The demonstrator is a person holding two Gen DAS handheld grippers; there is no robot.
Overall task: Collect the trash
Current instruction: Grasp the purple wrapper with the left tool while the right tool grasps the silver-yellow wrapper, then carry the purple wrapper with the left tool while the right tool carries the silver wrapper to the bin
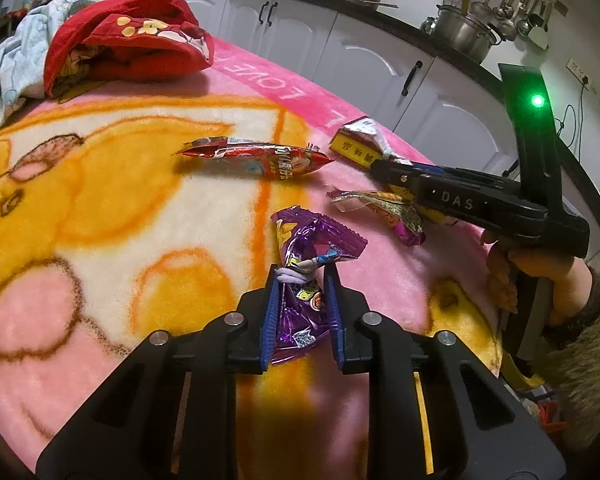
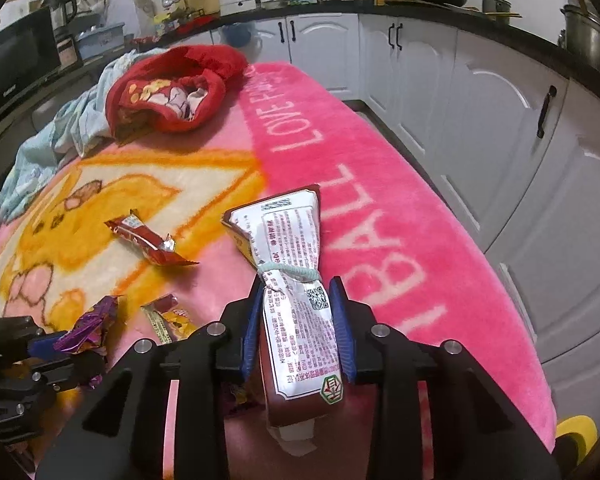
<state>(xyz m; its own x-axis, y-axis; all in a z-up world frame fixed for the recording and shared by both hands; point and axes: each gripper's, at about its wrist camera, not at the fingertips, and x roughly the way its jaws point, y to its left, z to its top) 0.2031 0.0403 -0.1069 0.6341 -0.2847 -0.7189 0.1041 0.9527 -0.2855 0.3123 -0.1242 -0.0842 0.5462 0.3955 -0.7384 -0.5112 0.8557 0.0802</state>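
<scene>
A crumpled purple snack wrapper [image 1: 312,240] lies on the pink cartoon blanket [image 1: 100,200], and my left gripper [image 1: 304,274] has its blue pads pressed on the wrapper's pinched middle. The same gripper [image 2: 44,344] shows at the lower left of the right wrist view, with the purple wrapper [image 2: 88,328] in it. My right gripper [image 2: 296,288] is shut on a white and brown printed packet [image 2: 292,232] tied with a green band. In the left wrist view the right gripper [image 1: 380,168] reaches in from the right at that packet [image 1: 356,142]. A red wrapper [image 1: 260,158] and a yellow wrapper [image 1: 388,210] lie loose.
A red cloth [image 2: 172,88] and a light blue cloth [image 2: 60,140] are heaped at the blanket's far left. White cabinets [image 2: 480,120] run close along the right edge. A yellow object [image 2: 576,436] sits low at the right. A person's hand and furry cuff [image 1: 580,300] hold the right gripper.
</scene>
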